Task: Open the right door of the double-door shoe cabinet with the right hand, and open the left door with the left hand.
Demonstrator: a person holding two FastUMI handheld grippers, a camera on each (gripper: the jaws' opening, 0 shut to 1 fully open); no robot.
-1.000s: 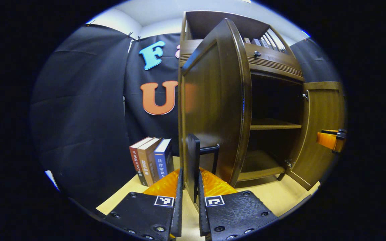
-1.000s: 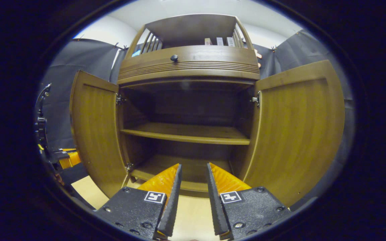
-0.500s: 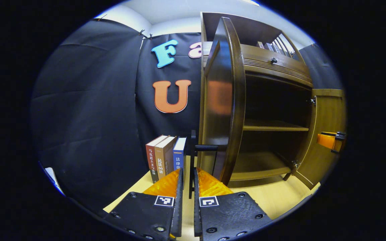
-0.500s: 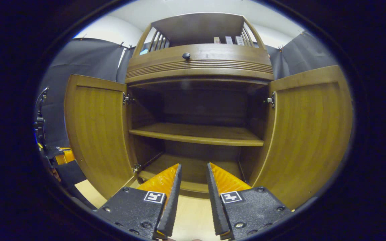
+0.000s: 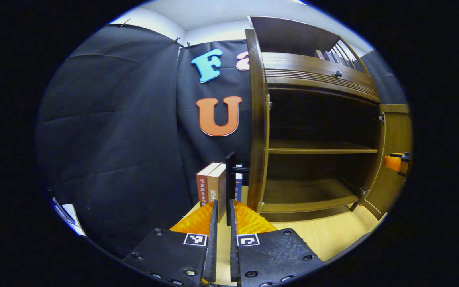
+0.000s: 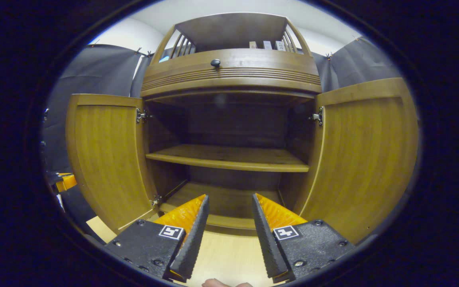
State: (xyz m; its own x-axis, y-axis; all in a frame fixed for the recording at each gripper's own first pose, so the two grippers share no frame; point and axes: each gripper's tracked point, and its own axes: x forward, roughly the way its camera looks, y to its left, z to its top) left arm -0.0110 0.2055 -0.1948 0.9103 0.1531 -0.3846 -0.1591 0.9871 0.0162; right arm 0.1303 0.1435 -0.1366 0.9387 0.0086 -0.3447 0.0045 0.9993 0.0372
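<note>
Left gripper [image 5: 221,211] jaws pinch the left door's [image 5: 258,119] upright black handle [image 5: 230,187], books [image 5: 212,185] beside; right gripper [image 6: 226,215] jaws spread before both swung-out doors.

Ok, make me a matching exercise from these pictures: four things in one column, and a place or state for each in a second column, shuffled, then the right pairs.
Things:
1. left hand-held gripper
2. right hand-held gripper
3. books
4. round knob

Places or states:
A. on the drawer front above the open compartment
B. fingers apart, nothing between them
C. upright on the floor beside the shoe cabinet
D. closed on the left door's black handle

Pairs: 1-D, 2-B, 3-C, 4-A
</note>
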